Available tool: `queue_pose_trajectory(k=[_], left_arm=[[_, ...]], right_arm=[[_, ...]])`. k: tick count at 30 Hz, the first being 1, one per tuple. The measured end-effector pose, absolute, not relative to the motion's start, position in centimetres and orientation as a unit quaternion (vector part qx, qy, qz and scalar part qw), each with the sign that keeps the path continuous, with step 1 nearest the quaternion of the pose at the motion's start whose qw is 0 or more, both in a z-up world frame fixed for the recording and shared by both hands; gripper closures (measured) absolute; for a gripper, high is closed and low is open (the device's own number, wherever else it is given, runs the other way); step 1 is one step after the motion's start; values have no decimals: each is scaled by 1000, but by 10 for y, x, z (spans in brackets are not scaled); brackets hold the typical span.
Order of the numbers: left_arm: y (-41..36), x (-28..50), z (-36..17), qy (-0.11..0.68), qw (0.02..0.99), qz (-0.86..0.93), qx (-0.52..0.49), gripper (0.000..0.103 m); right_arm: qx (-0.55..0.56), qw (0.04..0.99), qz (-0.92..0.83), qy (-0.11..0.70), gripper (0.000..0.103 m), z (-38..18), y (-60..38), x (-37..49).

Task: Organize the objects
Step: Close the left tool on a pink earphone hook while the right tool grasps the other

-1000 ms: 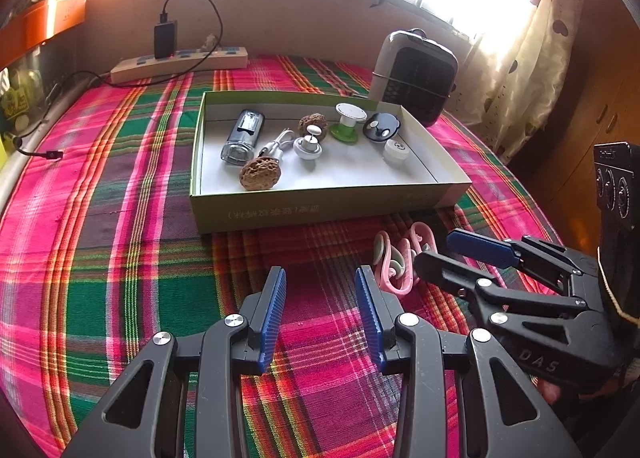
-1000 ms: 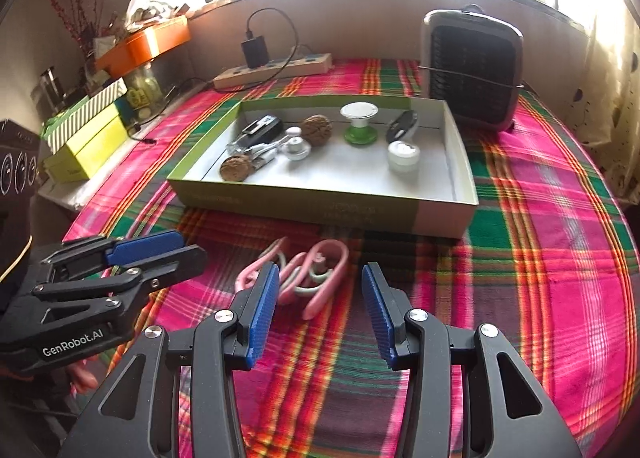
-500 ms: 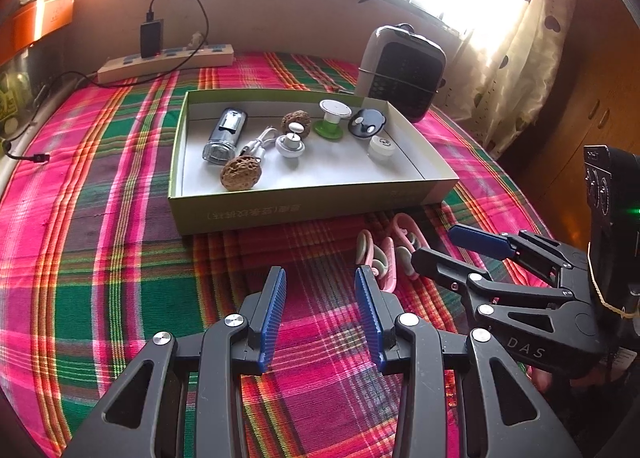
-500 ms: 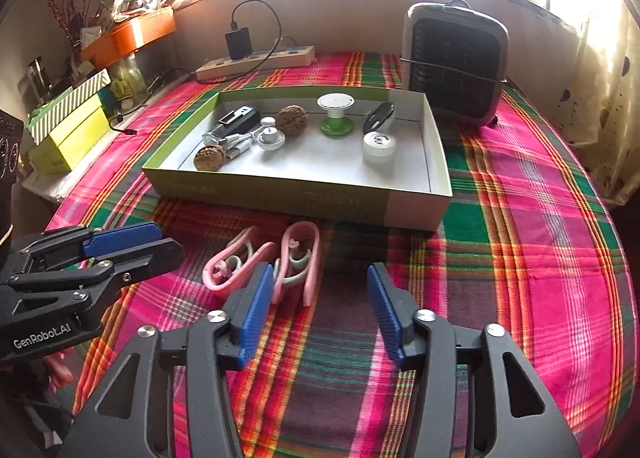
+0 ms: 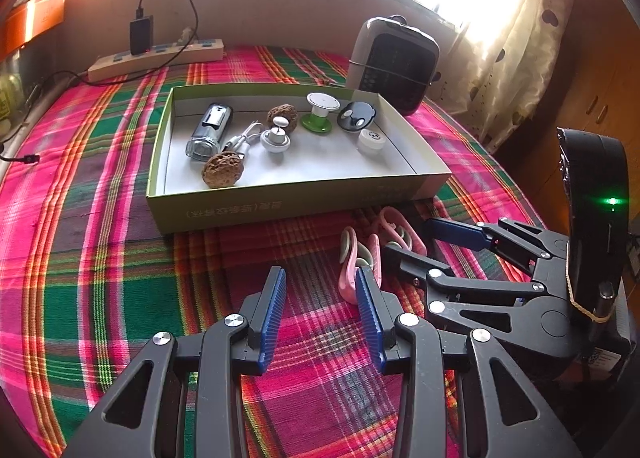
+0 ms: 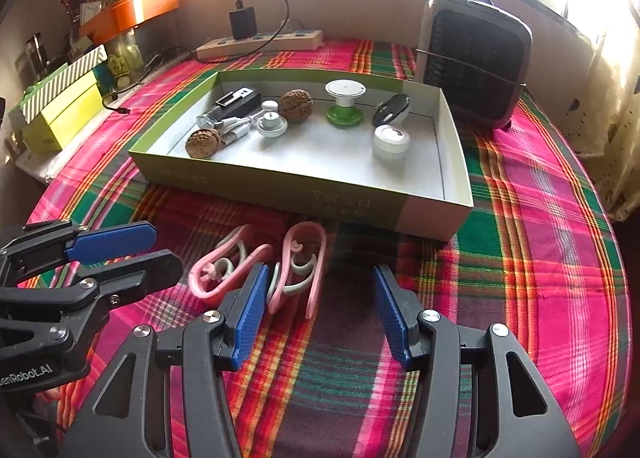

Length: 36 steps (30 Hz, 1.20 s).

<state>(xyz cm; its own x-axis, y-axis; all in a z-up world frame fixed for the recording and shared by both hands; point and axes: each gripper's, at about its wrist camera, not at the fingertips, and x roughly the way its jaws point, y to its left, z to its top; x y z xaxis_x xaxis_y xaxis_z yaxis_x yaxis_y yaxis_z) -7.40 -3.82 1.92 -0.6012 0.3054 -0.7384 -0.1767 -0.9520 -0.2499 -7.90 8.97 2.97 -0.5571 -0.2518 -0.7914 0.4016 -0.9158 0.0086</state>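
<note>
Two pink clips lie on the plaid cloth just in front of a shallow green box; they also show in the left wrist view. The box holds several small things: two walnuts, a clear lighter-like case, white knobs, a green-based stand, a dark case. My right gripper is open and empty, its left finger beside the clips. My left gripper is open and empty, left of the clips.
A grey heater stands behind the box at the right. A power strip with a charger lies along the back wall. Yellow and striped boxes sit at the left. A curtain hangs at the right.
Both grippers have pulled back a little from the box. The right gripper has opened wider and shifted right, so the clips now lie by its left finger.
</note>
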Motion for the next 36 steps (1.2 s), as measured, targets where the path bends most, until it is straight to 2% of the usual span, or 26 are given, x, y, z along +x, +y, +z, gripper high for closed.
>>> queue_pose_trajectory(k=[9,14,17,36], left_arm=[[-23,-79,17,-67,144,887,-433,68],[-15,-82,16,-59,146,885,-438,68],[-8,-84,15,-49,146,885,-439,68],[3,-92,9,-32,121,887,-445,68]], right_arm=[[428,176,-882,88,50,31,104,-80],[425,173,-884,85,67,32,112,-82],[424,172,-885,81,73,32,117,-83],[424,177,-885,72,76,33,132,-82]])
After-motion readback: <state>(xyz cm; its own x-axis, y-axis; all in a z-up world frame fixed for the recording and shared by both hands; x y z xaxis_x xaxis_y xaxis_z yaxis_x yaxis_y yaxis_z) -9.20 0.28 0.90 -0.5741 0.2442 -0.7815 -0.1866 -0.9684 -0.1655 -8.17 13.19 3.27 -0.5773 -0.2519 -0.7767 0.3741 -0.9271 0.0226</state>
